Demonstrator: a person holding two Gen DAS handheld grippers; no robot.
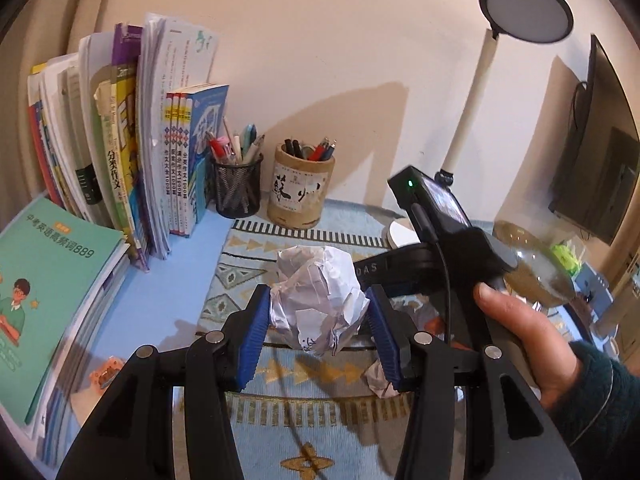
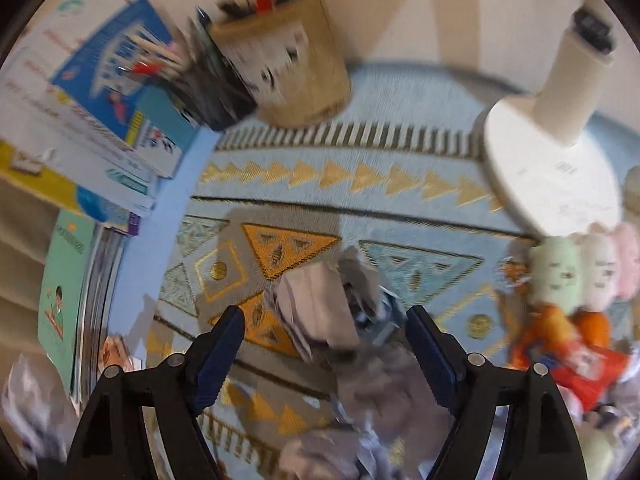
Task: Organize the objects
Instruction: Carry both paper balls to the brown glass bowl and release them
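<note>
Right now the left gripper (image 1: pixel 318 316) has its blue-padded jaws clamped on a crumpled white paper ball (image 1: pixel 318 300), pads pressed into both flanks. The ball is lumpy with no clear long axis, a bit taller than wide; a tail with blue print hangs down from between the fingertips. It sits lifted over the light-blue patterned mat with gold triangles (image 1: pixel 256 248).

Ahead-left of the left gripper stands a black mesh pen cup (image 1: pixel 237 186), and just ahead a tan cylindrical pen holder with black calligraphy (image 1: pixel 300 192), the two side by side near the wall. Further left is a row of upright books (image 1: pixel 132 140), and a green-covered workbook (image 1: pixel 52 272) lies flat on a stack at far left. A white desk lamp with a round black head (image 1: pixel 472 120) rises ahead-right.

To the right, a bare hand (image 1: pixel 520 324) holds the black handle of the right gripper.

The right wrist view is motion-blurred. The right gripper (image 2: pixel 320 340) has its jaws spread wide, not closed on anything. A second crumpled greyish-white paper wad (image 2: pixel 320 304) lies on the mat between and just ahead of the fingers, closer to the right one; contact cannot be judged. More crumpled paper (image 2: pixel 380 408) lies below, nearer the gripper body. Pastel plush toys (image 2: pixel 580 276) sit to its right, beside the lamp's white round base (image 2: pixel 552 184).
</note>
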